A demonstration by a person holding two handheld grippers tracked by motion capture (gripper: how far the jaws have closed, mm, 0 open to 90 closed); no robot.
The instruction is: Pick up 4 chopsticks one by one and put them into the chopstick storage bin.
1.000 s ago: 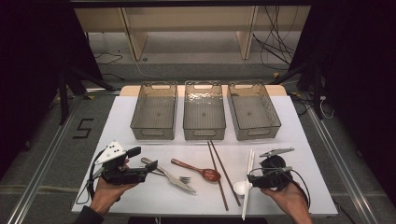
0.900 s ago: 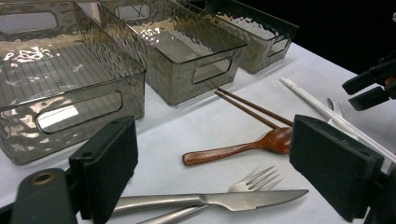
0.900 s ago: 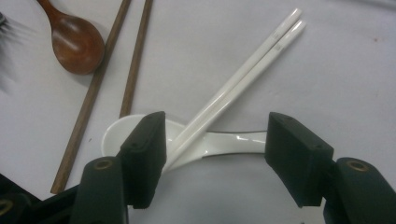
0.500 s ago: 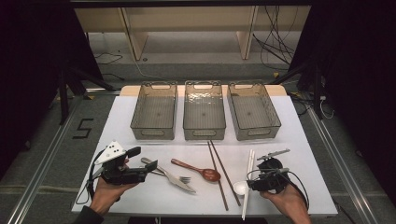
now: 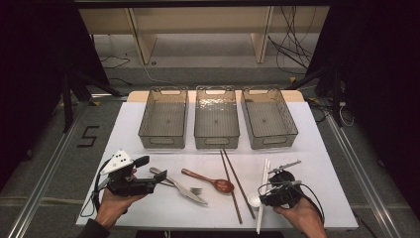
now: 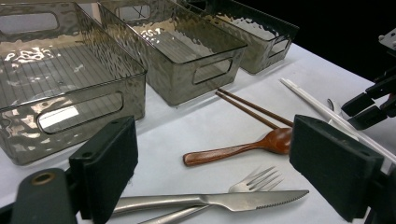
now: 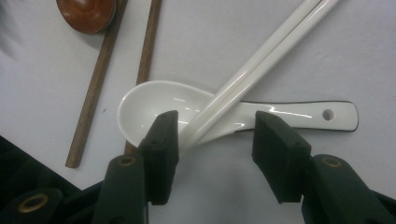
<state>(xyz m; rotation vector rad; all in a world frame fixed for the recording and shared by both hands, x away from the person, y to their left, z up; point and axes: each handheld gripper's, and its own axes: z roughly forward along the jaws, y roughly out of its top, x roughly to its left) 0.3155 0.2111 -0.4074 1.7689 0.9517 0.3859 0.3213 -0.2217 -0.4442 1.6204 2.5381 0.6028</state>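
The right hand-held gripper (image 7: 212, 156), jaws spread, hangs directly over the glossy white ceramic spoon (image 7: 196, 112) on the counter, whose handle runs crosswise (white plastic chopsticks (image 7: 261, 60) lie across its bowl).

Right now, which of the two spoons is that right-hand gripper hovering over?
The white ceramic spoon, lying under the white chopsticks; the open right gripper straddles it. The brown wooden spoon lies further left.
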